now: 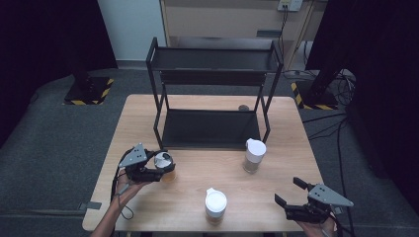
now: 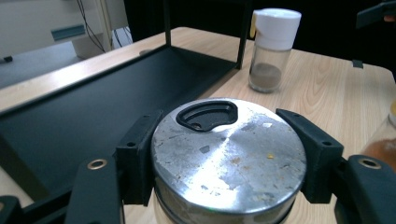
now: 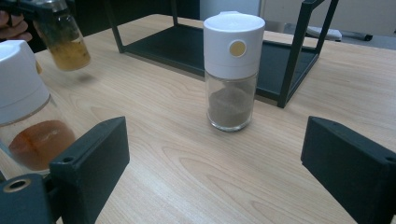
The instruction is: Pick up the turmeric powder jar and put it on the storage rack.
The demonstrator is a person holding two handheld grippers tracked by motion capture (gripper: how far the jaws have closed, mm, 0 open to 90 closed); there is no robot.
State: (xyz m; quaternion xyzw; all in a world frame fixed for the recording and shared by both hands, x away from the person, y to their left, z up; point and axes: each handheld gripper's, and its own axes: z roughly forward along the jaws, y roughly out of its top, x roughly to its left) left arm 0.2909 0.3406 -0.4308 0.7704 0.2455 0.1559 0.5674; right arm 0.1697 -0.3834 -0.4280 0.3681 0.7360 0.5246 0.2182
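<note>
Jaws of the left gripper (image 1: 159,168) are clamping a metal-lidded jar (image 1: 165,162), upright at lower left of the high view, with the black rack (image 1: 212,129) lying just up and right. Right gripper (image 1: 290,192) is waiting with jaws spread, holding nothing, at lower right.

Silver-lidded jar (image 2: 228,158), amber contents; white-capped shakers (image 1: 255,149), brown powder; black rack (image 1: 212,127); pale wood table (image 1: 197,190).
</note>
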